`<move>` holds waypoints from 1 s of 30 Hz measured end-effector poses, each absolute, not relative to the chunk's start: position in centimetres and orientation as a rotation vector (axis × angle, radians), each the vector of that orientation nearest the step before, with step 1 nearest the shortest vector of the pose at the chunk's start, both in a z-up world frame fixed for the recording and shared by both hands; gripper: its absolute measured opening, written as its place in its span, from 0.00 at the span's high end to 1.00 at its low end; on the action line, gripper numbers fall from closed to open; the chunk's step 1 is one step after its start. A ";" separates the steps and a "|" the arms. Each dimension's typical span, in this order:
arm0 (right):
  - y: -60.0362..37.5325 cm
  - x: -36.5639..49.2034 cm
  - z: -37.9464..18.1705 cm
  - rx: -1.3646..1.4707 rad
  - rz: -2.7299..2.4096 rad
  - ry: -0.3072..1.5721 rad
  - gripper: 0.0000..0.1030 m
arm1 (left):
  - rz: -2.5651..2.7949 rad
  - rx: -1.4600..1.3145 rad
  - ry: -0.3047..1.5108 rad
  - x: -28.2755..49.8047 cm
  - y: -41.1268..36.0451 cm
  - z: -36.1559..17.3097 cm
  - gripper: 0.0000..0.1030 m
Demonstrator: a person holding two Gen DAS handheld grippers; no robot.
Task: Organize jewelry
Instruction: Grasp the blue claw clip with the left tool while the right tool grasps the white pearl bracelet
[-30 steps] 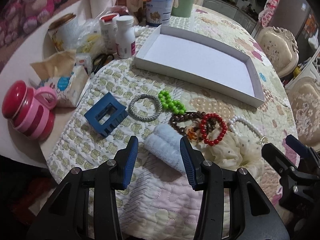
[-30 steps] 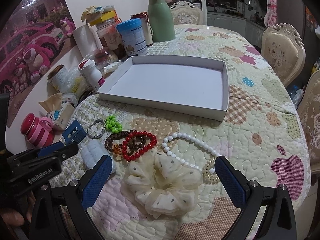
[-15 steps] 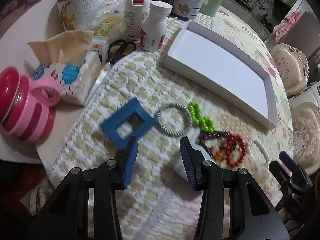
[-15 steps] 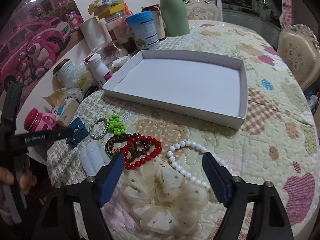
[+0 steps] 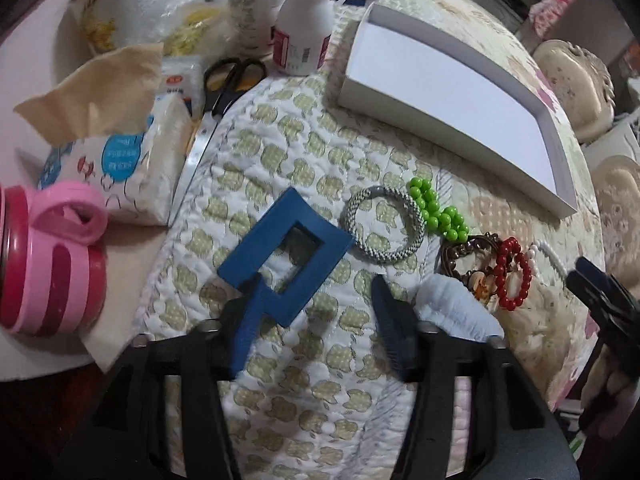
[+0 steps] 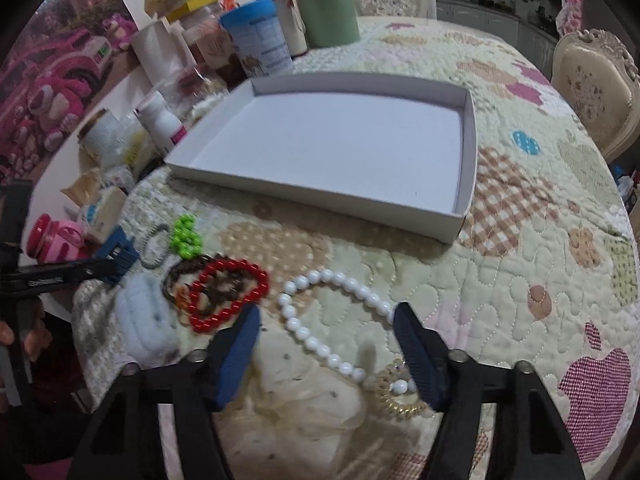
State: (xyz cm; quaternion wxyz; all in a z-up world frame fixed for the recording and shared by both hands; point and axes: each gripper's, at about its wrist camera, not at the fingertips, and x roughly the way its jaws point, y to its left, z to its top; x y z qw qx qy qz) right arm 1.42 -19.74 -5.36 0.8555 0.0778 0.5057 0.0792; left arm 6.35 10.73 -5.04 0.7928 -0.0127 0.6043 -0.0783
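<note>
1. Left wrist view: my left gripper (image 5: 320, 312) points steeply down at the quilted bench (image 5: 280, 152). Its jaws have just been opening and now stand wide. They grip nothing.
2. The blue hair claw (image 5: 286, 252) lies flat on the quilt, its near corner reaching in between the jaws, close against the left one (I cannot tell whether they touch).
3. Just beyond it lies a grey braided hair tie (image 5: 384, 226), with green beads (image 5: 438, 212) touching its far right side. Further right sit a brown bracelet (image 5: 468, 256) and a red bead bracelet (image 5: 512, 276), overlapping. A pale blue fluffy scrunchie (image 5: 456, 308) lies just right of the right jaw.
4. The white tray (image 5: 452, 80) sits further back on the right. Scissors (image 5: 228, 84), a tissue pack (image 5: 120, 164) and a white pill bottle (image 5: 304, 28) crowd the left.
5. Right wrist view: my right gripper (image 6: 326, 328) has just been closing its jaws, which are still partly apart, pads pressing nothing.
6. Between them runs the white pearl necklace (image 6: 320, 320), and the cream scrunchie (image 6: 304, 404) lies below it (partly under the gripper).
7. The same tray (image 6: 464, 204) sits well beyond the necklace.
</note>
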 end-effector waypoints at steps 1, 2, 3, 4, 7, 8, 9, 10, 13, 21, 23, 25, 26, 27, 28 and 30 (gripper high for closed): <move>-19.8 1.6 -5.7 0.160 0.156 1.066 0.39 | -0.170 -0.020 1.293 6.5 10.9 -5.0 0.40; -19.9 1.9 -6.0 0.154 0.143 1.070 0.40 | -0.176 -0.019 1.289 6.6 11.0 -4.9 0.40; -20.0 2.1 -6.3 0.144 0.130 1.074 0.40 | -0.182 -0.019 1.287 6.8 11.1 -4.8 0.39; -20.0 2.3 -6.5 0.132 0.122 1.076 0.40 | -0.187 -0.016 1.283 7.0 11.2 -4.7 0.39; -20.4 2.8 -7.1 0.103 0.106 1.089 0.40 | -0.199 0.013 1.274 7.3 11.4 -4.6 0.38; -20.6 2.9 -7.3 0.100 0.103 1.097 0.40 | -0.200 0.022 1.271 7.5 11.3 -4.6 0.38; -20.9 3.0 -7.5 0.099 0.100 1.103 0.40 | -0.201 0.022 1.270 7.6 11.4 -4.6 0.38; -21.1 3.1 -7.6 0.098 0.096 1.105 0.40 | -0.204 0.010 1.269 7.8 11.7 -4.5 0.38; -21.6 3.3 -7.8 0.109 0.093 1.107 0.40 | -0.229 -0.047 1.271 8.1 12.6 -4.1 0.38; -21.5 3.6 -8.0 0.141 0.122 1.116 0.40 | -0.322 0.074 1.298 8.1 11.5 -4.3 0.37; -21.4 3.7 -7.9 0.141 0.133 1.115 0.40 | -0.322 0.118 1.281 8.0 11.1 -4.4 0.34; -21.3 3.7 -8.0 0.137 0.143 1.117 0.40 | -0.316 0.158 1.279 8.5 10.8 -4.9 0.34; -21.2 3.8 -8.0 0.131 0.146 1.118 0.40 | -0.314 0.169 1.285 8.8 10.7 -5.2 0.34; -21.1 3.8 -8.0 0.121 0.148 1.118 0.40 | -0.315 0.172 1.290 8.9 10.7 -5.4 0.34; -20.9 3.8 -8.0 0.108 0.149 1.118 0.40 | -0.318 0.175 1.300 9.1 10.6 -5.7 0.34; -20.7 3.9 -8.1 0.080 0.149 1.116 0.40 | -0.315 0.200 1.306 9.2 10.3 -6.2 0.34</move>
